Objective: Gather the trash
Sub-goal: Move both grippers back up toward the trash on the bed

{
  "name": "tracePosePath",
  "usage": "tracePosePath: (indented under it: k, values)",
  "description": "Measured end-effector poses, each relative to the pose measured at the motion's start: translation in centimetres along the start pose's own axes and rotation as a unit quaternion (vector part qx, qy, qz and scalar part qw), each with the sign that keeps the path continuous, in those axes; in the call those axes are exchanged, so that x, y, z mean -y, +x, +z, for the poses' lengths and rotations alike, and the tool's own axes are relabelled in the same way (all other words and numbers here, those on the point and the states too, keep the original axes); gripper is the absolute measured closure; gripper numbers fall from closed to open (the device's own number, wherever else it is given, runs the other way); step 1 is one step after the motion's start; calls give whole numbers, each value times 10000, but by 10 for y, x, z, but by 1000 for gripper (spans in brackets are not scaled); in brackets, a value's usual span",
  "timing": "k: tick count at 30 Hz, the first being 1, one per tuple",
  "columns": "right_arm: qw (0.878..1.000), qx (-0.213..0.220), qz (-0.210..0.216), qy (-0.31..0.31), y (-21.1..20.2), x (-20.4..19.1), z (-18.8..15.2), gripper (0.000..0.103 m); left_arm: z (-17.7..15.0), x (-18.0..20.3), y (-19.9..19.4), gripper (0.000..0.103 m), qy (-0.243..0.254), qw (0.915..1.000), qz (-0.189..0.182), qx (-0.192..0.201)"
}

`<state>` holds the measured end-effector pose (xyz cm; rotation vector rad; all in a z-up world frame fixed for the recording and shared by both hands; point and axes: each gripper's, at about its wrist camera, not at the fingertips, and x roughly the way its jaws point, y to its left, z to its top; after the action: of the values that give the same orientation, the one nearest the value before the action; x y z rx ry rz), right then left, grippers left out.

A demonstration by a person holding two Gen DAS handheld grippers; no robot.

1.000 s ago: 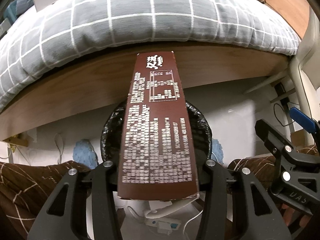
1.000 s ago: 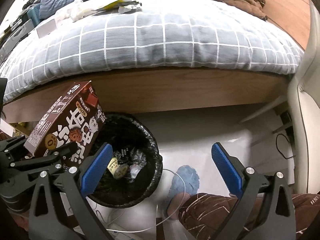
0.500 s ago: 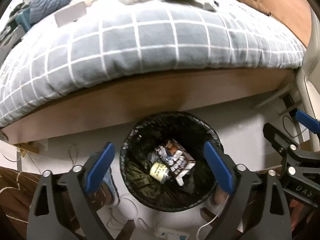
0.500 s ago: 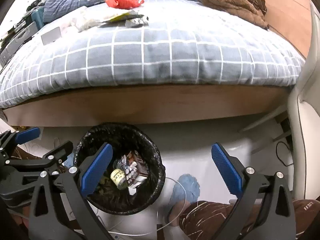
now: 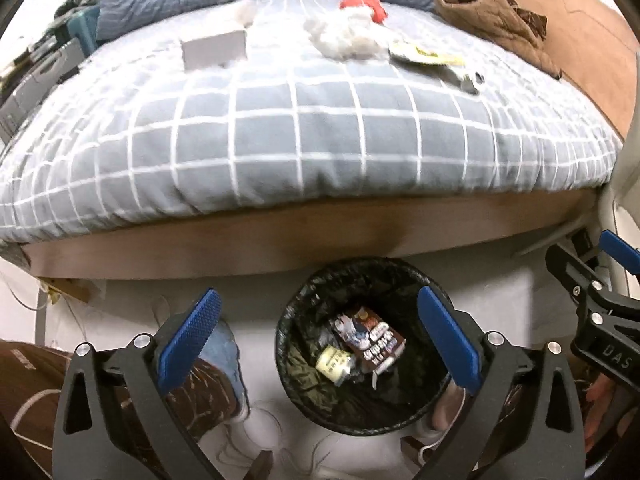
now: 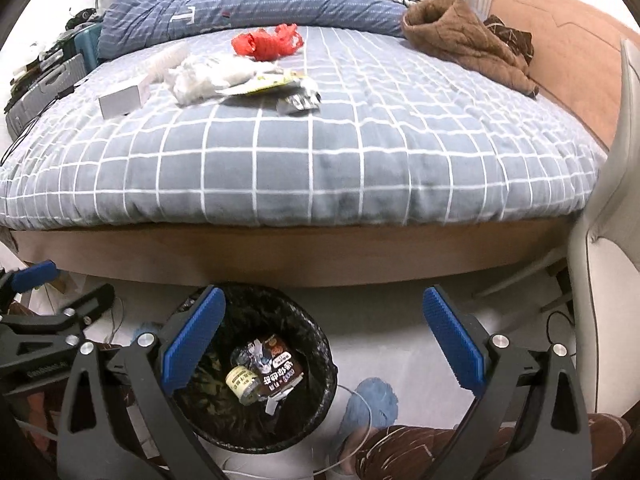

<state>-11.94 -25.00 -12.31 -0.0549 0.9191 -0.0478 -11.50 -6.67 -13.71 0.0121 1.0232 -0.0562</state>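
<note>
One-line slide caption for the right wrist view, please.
Open right claw above the black bin holding the brown box; more litter on the bed.

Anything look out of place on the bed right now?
Yes. Litter sits on the quilt: a red bag, crumpled white plastic, a yellow wrapper, a foil wrapper and a small grey box. Nothing has spilled around the bin.

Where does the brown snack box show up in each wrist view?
Left wrist: brown snack box lies in the black bin, lower centre-right, by a small yellow-labelled jar.
Right wrist: box in the bin, lower centre-left.
Shared landmark: red bag on the bed.
</note>
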Motion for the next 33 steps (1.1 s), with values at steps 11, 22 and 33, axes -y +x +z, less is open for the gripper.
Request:
tracePosePath:
  k: [11,22,33]
  values:
    - [9986,512,82,-55,-20,-16,35,8,27,-39,-23,6,-324,9983,154,469]
    - [9963,773,240,-277,-17,-35,63,8,58,-60,-29,6,-482,9956,322,740]
    - [9942,906,438,-374,-1,-53,88,8,87,-75,-26,6,-637,9928,363,950]
